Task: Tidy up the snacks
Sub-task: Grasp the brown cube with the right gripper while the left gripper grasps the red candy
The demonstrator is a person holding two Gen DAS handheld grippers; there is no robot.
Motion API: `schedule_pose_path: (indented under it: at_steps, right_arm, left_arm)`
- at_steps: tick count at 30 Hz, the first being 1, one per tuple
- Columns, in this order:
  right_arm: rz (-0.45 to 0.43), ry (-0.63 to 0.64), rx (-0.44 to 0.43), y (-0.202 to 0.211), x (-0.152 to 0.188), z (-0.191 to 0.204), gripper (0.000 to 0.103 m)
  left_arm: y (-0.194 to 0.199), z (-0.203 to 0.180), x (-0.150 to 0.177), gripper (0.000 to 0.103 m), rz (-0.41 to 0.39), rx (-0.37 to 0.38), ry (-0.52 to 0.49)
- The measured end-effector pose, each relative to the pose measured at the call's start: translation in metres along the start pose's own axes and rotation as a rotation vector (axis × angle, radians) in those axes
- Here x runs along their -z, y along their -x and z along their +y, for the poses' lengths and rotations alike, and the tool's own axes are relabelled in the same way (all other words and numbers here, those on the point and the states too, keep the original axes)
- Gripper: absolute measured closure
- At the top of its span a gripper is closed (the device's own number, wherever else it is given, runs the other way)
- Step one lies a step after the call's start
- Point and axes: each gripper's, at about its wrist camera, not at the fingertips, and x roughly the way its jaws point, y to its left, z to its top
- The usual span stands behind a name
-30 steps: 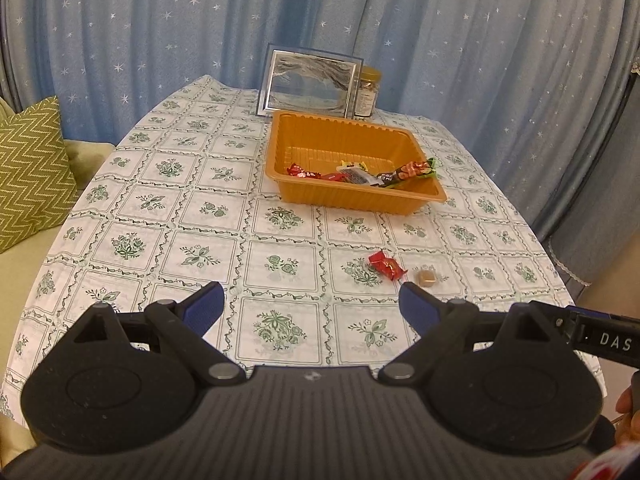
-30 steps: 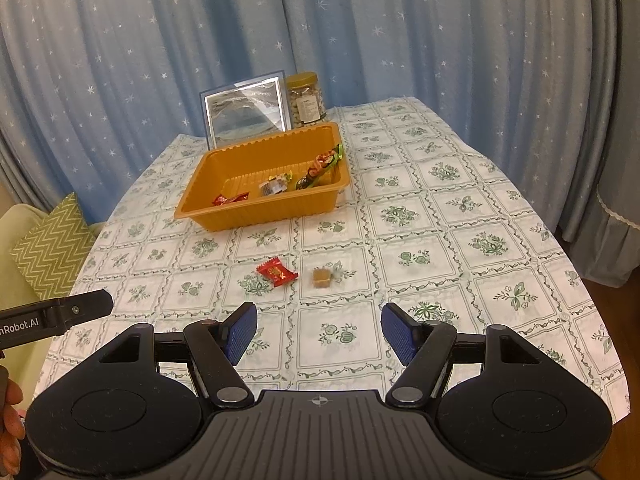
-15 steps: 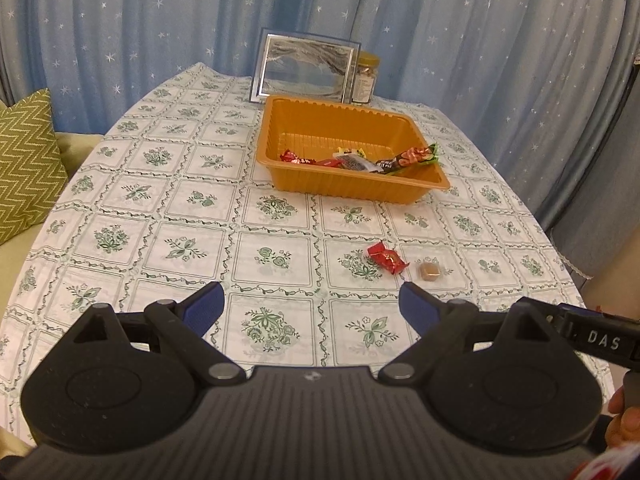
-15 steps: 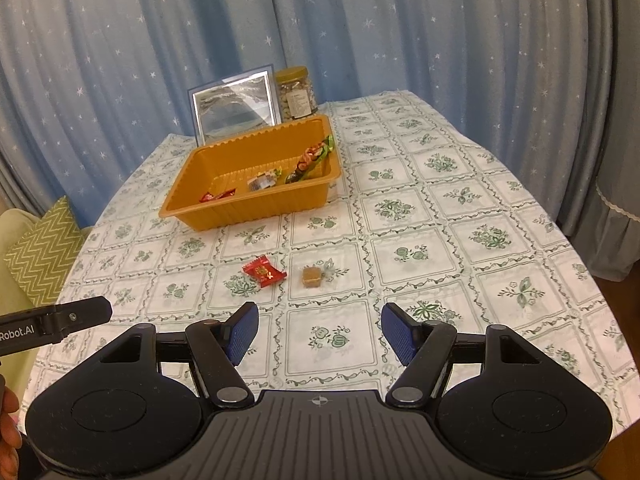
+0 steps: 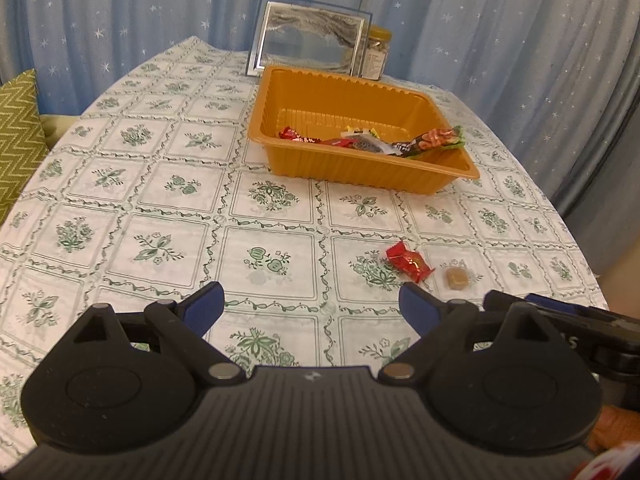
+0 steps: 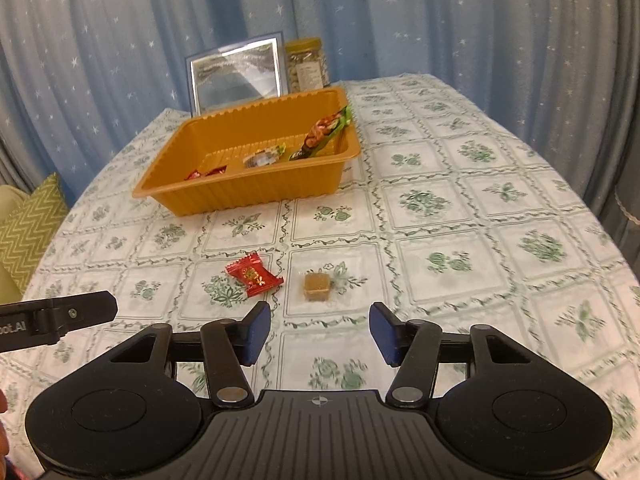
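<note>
Right gripper (image 6: 316, 330) half open, just been closing, empty, aimed at brown candy (image 6: 317, 287) on worktop (image 6: 460, 200); left gripper (image 5: 310, 306) wide, empty.

On the left tongs (image 6: 56, 320), seen from the right wrist, the cut-off letters "oot.AI" show. The jar's label (image 6: 310, 70) looks too small to read.

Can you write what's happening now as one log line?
right hand-held gripper: closing, empty, nearing brown candy | red candy: on table | tray: partly filled
</note>
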Motion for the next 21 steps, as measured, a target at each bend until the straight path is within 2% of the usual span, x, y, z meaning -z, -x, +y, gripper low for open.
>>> schedule_pose_path:
  at_steps: [11, 21]
  right_arm:
    - [0.017, 0.042, 0.016, -0.053, -0.005, 0.005, 0.052]
    - [0.003, 0.097, 0.053, -0.067, -0.003, 0.009, 0.053]
  left_arm:
    - [-0.025, 0.006, -0.003, 0.01, 0.012, 0.0, 0.013]
    - [-0.039, 0.004, 0.004, 0.01, 0.04, 0.014, 0.009]
